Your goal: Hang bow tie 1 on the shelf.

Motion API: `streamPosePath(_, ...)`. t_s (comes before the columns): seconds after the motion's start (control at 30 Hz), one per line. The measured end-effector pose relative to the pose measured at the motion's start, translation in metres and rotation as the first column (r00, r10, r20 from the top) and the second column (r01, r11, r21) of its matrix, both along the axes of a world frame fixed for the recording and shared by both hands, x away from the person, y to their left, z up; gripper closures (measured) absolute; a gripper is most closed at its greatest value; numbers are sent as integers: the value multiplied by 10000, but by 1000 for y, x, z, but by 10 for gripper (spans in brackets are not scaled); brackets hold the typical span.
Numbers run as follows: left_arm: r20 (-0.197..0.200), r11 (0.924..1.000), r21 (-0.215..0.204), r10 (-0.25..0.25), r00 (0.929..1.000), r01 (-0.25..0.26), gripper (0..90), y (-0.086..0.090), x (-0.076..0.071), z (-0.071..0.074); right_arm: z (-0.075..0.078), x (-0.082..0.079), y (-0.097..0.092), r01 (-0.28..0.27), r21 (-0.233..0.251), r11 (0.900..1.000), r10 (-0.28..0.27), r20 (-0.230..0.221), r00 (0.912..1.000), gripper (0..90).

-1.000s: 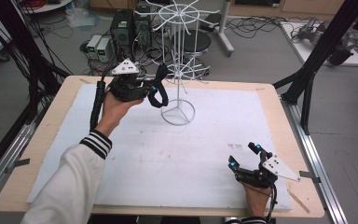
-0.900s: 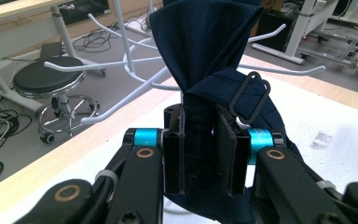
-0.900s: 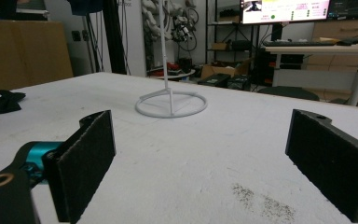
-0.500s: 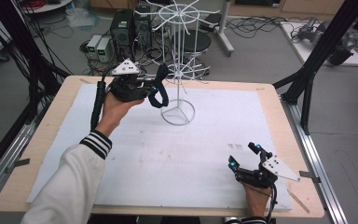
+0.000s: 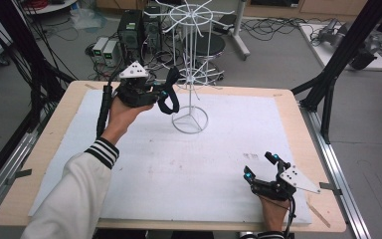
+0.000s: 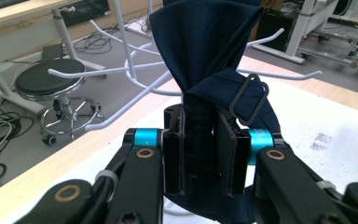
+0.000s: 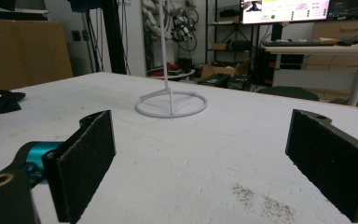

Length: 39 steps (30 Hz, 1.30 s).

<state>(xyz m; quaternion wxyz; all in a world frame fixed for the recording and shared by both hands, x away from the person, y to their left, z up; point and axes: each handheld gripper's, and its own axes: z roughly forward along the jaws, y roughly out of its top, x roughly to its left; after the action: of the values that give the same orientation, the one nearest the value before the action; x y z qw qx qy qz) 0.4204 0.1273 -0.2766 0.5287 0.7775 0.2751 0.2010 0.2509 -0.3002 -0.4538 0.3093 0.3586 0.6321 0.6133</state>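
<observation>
Nothing moved since earlier frame. Your left claw (image 6: 200, 158) pinches navy strap (image 6: 205, 56) beside white rack (image 5: 191, 74); right claw (image 7: 205, 163) spread, idle on bench (image 5: 298, 119). Risk: strap's buckle (image 6: 248, 99) snags on rack arm, tipping rack.

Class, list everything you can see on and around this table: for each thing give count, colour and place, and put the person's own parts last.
Strap: one, dark blue, clamped in the left gripper beside the rack's arms.
Rack: one, white wire, ring base on the sheet at the far middle.
Sheet: one, white, covering the table.
Table: one, light wood.
Stool: one, black seat, on the floor behind the table.
Left gripper: one, black, raised near the rack, shut on the strap.
Right gripper: one, black, low at the near right, jaws open.
Sleeve: one, white with striped cuff, near left.
</observation>
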Motion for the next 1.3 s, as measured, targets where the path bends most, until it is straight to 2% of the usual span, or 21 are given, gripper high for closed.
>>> streamPosePath(0.4,-158,9997,-219,102,9998,-105,740,-1,6,3,0,0,0,4,22,10000,-4,-6,10000,75)
streamPosePath(0.47,-110,9999,-149,83,9999,-85,740,-2,6,5,0,0,-1,49,-40,10000,-49,62,10000,75)
streamPosePath(0.5,-84,9999,-131,77,9999,-78,740,-3,6,5,0,0,0,17,28,10000,-17,-41,10000,75)
streamPosePath(0.77,-197,9998,77,185,9996,-183,740,-9,9,8,0,0,-1,46,-19,10000,-46,49,10000,75)
streamPosePath(1.3,-795,9972,633,448,9958,-399,736,-18,14,16,0,0,-1,30,49,10000,-30,42,10000,75)
